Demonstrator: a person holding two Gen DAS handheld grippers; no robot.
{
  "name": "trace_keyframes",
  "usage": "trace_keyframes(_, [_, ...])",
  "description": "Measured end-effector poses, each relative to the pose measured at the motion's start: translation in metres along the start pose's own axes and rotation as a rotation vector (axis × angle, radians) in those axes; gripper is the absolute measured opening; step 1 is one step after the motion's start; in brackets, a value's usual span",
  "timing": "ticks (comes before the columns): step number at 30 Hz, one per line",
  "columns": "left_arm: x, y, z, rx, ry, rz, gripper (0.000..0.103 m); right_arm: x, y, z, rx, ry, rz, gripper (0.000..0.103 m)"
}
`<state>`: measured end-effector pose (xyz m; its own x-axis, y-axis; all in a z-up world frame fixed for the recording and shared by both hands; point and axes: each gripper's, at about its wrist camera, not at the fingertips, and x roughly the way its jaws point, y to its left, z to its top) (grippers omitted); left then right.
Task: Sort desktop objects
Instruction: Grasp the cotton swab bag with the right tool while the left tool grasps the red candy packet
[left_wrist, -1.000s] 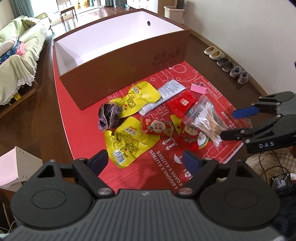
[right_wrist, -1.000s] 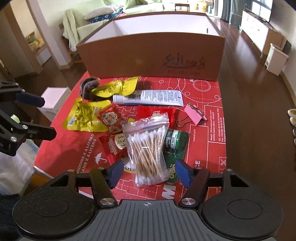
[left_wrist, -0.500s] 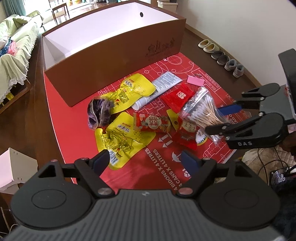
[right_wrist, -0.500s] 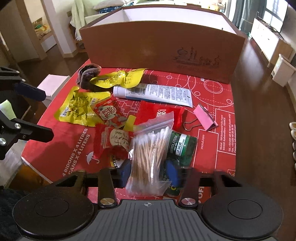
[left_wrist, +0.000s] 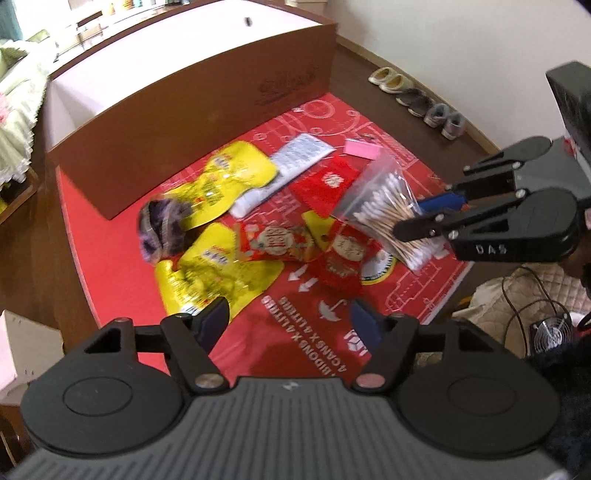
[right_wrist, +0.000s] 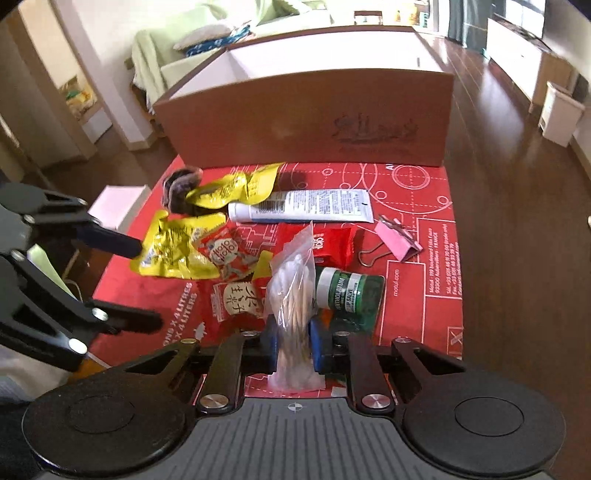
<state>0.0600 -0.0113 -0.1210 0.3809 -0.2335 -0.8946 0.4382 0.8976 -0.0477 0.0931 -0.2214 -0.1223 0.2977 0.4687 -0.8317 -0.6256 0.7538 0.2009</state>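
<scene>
Right gripper (right_wrist: 293, 345) clamped a bag of cotton swabs (right_wrist: 291, 291) above the red mat (right_wrist: 417, 192).
Its jaws had just closed; the empty left gripper (left_wrist: 289, 320) narrowed. Nearby jar (right_wrist: 347, 291) read "LIP SALVE".

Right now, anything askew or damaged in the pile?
Nothing damaged. The cotton swab bag is pinched in the right gripper, whose jaws have just been closing; its top leans askew. The yellow snack pouches lie crumpled and overlapping.
</scene>
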Motion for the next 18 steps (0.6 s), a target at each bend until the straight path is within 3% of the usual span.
trace_keyframes(8, [0.021,-0.022,0.022,0.134,-0.010,-0.065,0.060,-0.016,-0.004,0.000,0.051,-0.011,-0.013,0.016])
trace_keyframes(18, [0.050,-0.028,0.034,0.165,0.036,-0.087,0.040,-0.023,-0.010,0.000,0.078,-0.018,-0.021,0.016])
